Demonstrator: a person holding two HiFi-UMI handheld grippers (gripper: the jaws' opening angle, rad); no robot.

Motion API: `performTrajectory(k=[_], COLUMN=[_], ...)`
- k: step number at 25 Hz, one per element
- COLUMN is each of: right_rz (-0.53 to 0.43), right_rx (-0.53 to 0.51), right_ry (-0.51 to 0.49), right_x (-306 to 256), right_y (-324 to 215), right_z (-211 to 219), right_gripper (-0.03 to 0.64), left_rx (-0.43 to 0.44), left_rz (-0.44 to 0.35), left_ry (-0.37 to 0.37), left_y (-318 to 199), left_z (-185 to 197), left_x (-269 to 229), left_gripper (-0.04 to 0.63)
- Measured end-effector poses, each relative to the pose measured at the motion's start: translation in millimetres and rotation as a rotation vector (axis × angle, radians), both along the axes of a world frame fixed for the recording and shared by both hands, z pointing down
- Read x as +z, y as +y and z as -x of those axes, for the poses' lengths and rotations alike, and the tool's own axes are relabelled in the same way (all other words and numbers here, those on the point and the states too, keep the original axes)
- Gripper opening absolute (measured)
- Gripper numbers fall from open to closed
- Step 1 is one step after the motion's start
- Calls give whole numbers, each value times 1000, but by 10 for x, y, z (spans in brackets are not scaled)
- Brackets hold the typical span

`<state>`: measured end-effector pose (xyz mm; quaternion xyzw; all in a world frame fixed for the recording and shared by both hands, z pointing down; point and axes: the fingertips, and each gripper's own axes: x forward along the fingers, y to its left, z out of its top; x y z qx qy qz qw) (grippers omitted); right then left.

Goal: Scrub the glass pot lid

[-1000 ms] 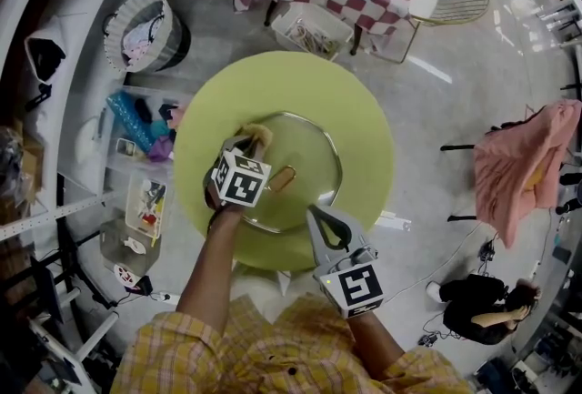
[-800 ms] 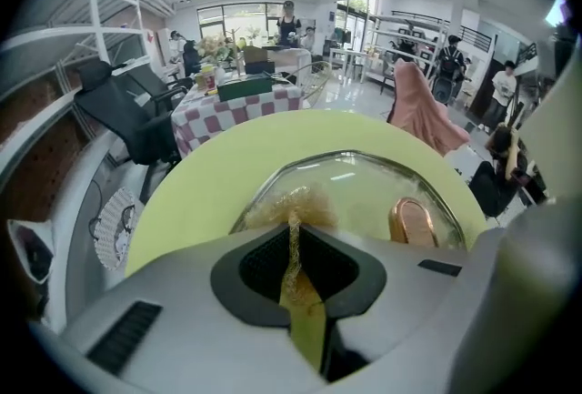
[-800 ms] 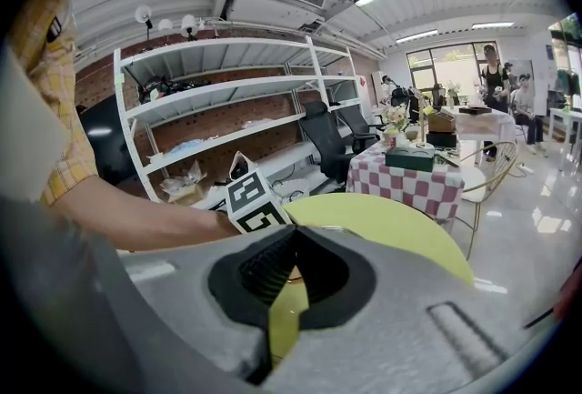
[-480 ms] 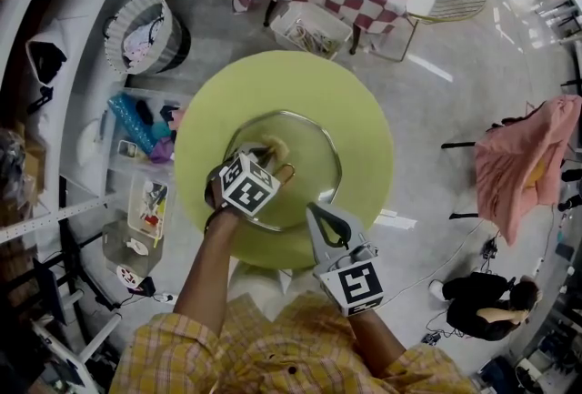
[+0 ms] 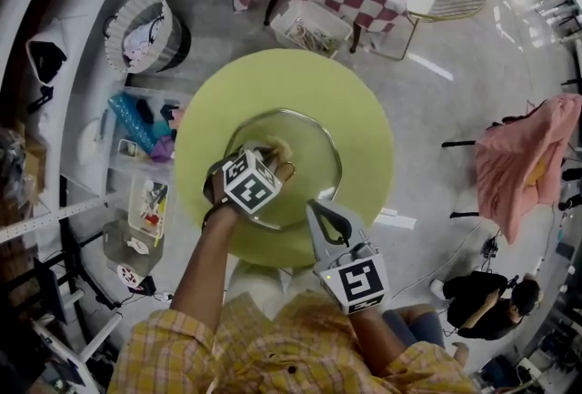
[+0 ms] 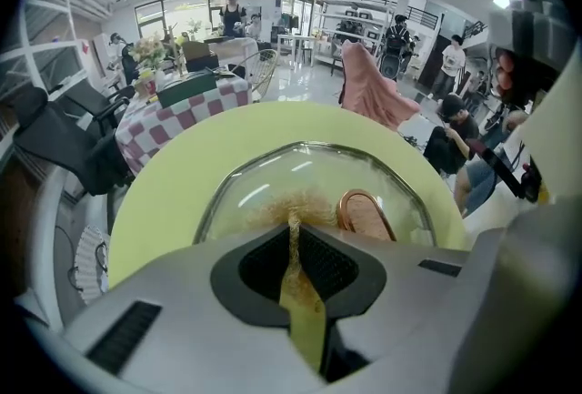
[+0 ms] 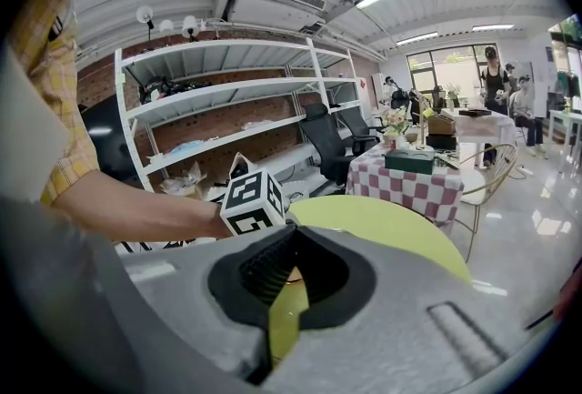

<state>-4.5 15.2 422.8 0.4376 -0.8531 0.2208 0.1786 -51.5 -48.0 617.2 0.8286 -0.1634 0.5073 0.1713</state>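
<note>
Glass pot lid [image 5: 309, 156], round, steel-rimmed, domed side up, flat at the centre of the round lime-green worktop [image 5: 364, 110], copper-coloured loop handle [image 5: 286, 171] on top. Sits straight under and ahead of the left gripper [image 5: 266, 154], fingers pressed together on a tan fibrous scrubbing pad [image 5: 275, 148], pad touching the glass just beside the handle. From the left gripper view, puts the handle [image 6: 364, 212] just right of the pinched pad [image 6: 291, 206], loop running away from the fingers; leaves bare glass [image 6: 273, 174] to the left and beyond, likely the room for the next stroke. Being round, offers no long axis of its own. Right gripper [image 5: 316, 211] further off, over the lid's near rim by the worktop's near edge, fingers closed on nothing; contact with the rim not clear. Shows no readable brand or label anywhere on lid or pad, only black-and-white square markers on the gripper cubes.
</note>
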Motion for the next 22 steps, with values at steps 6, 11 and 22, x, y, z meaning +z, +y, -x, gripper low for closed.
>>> performTrajectory(k=[6, 11, 22], right_rz=[13, 3, 12], right_rx=[4, 13, 12], right_ry=[5, 8, 15], right_x=[4, 34, 43], right_y=[-19, -63, -139], right_z=[-20, -66, -99], right_gripper=[-3, -3, -3], left_rx=[-5, -29, -142], left_rz=[-79, -105, -161], left_ry=[-23, -31, -68], left_y=[-72, -179, -473], left_z=[1, 2, 109], left_x=[19, 48, 92], left_gripper=[34, 35, 35])
